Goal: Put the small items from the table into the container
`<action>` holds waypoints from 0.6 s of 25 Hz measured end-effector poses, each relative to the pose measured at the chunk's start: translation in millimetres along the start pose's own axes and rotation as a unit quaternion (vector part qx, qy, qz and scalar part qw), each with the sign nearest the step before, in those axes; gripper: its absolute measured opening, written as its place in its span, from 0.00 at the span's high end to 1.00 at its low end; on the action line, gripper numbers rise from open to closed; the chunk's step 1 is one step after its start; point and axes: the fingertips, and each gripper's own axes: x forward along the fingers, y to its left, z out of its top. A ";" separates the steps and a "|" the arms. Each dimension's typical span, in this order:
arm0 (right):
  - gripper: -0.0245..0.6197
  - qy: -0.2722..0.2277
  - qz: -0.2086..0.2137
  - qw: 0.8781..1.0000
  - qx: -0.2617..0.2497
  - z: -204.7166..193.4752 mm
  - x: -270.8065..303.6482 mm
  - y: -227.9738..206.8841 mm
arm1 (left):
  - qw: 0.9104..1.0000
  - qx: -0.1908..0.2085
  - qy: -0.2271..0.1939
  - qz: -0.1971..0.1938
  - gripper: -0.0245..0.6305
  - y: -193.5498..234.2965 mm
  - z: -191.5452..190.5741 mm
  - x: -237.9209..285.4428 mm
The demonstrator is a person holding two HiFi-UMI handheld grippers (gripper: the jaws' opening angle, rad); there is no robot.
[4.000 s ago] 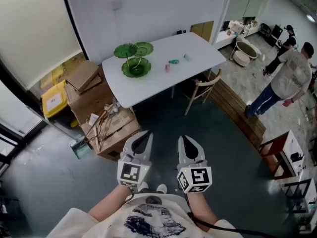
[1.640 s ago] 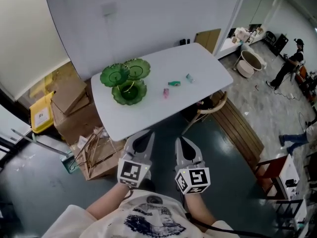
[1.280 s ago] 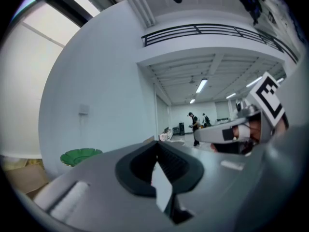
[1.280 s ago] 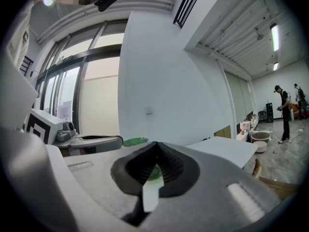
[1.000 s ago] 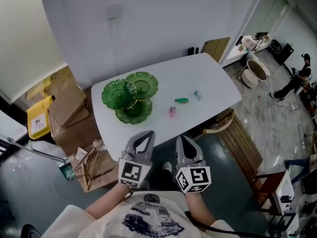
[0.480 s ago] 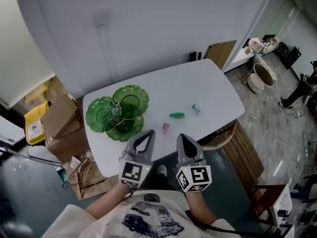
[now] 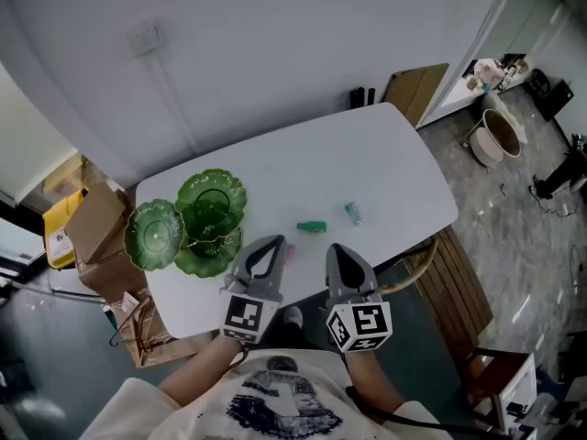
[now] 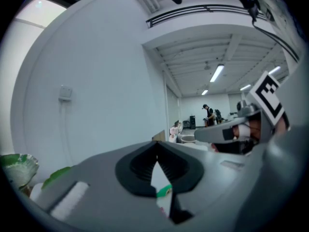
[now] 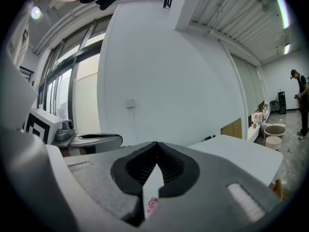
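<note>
Head view: pink item point(image 7: 289, 253), green item point(image 7: 312, 226), blue item point(image 7: 352, 213) on desk point(image 7: 367, 154), none in dish point(image 7: 211, 195). Left gripper point(image 7: 271, 244), right gripper point(image 7: 336, 249) closed, empty.

left tool point(image 7: 266, 246): jaws together, empty | right tool point(image 7: 338, 251): jaws together, empty | side by side, pointing forward

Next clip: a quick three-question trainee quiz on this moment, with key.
1. True or false: the left gripper and the right gripper are both shut and empty.
2. How many small items lie on the white table, outside the green glass tiered dish?
3. In the head view, the small pink item shows: A) beside the left gripper's tip B) inside the dish C) at the table's far edge.
Key: 1 true; 2 three; 3 A.
</note>
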 end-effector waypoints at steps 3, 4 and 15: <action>0.96 0.005 0.003 1.000 -0.001 -2.9 8.6 -23.7 | 1.000 -0.003 0.005 0.000 0.98 -9.0 -4.4 23.9; 0.96 0.007 0.003 1.000 -0.002 -3.8 10.6 -30.9 | 1.000 -0.005 0.007 -0.001 0.98 -12.2 -6.5 30.5; 0.96 0.031 -0.019 0.999 -0.004 -25.2 21.9 -96.8 | 0.999 -0.015 0.026 -0.023 0.98 -38.5 -29.4 88.2</action>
